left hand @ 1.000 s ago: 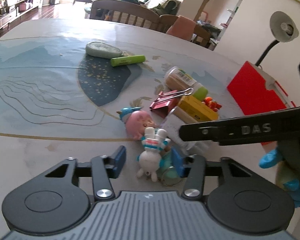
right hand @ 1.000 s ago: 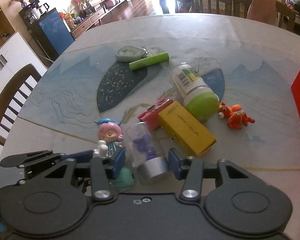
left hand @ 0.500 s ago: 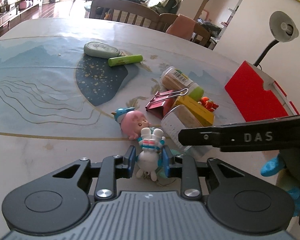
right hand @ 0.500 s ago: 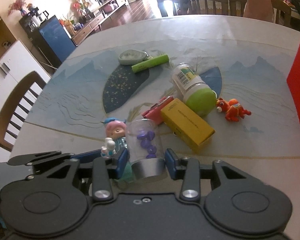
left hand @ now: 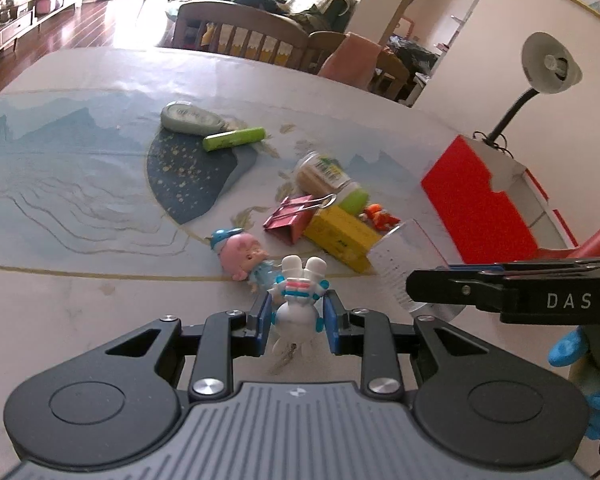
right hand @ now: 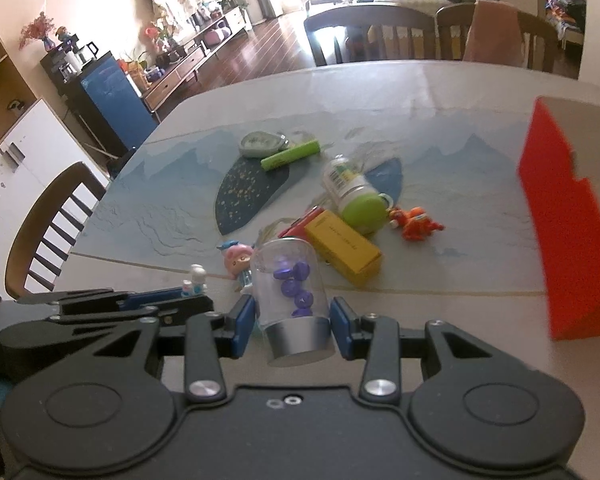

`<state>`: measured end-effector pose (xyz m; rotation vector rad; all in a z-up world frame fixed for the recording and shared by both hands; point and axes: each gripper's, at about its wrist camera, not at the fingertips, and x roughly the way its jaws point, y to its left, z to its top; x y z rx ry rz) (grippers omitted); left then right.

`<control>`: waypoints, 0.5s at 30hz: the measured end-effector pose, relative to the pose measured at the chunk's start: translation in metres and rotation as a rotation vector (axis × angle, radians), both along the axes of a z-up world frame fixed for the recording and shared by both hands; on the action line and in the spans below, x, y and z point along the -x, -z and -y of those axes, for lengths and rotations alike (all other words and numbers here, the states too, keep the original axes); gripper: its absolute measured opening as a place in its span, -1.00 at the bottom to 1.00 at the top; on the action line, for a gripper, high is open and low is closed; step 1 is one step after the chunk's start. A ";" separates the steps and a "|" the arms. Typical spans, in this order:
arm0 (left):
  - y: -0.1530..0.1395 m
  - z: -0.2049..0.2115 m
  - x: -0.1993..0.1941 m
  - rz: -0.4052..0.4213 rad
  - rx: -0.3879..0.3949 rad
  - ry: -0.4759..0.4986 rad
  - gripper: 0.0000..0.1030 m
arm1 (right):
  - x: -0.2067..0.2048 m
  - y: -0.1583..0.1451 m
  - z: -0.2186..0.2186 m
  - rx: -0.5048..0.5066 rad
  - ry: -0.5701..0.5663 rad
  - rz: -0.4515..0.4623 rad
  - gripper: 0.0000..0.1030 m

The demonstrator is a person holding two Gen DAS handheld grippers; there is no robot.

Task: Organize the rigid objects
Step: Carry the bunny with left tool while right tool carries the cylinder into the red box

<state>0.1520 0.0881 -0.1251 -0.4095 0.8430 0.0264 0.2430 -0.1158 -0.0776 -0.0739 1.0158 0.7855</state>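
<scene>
Lettering "DAS" was read on the right gripper [left hand: 512, 292], which was clamped on a clear jar [right hand: 290, 300]. An astronaut figurine [left hand: 298, 304] was gripped by the left gripper [left hand: 296, 316] above the table [left hand: 80, 300]; a barcode label was noted on the green-capped bottle [right hand: 350, 188].

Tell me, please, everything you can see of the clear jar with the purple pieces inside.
The clear jar is a round-topped tube of see-through plastic or glass with a dull silver cap at the end nearest the camera. Several purple pieces sit loose inside. The right gripper is shut on it, one blue pad on each side just above the cap. It appears raised above the table, dome pointing away towards the yellow box, and touches nothing but the pads.
</scene>
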 end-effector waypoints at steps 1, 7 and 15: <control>-0.005 0.002 0.000 -0.001 0.000 0.003 -0.48 | 0.001 -0.005 0.004 -0.004 0.001 0.004 -0.22; -0.038 0.017 0.003 0.023 -0.012 0.032 -0.48 | 0.000 -0.031 0.032 -0.028 0.032 0.037 -0.22; -0.074 0.046 -0.006 0.071 -0.043 0.085 -0.48 | -0.014 -0.053 0.072 -0.056 0.074 0.061 -0.22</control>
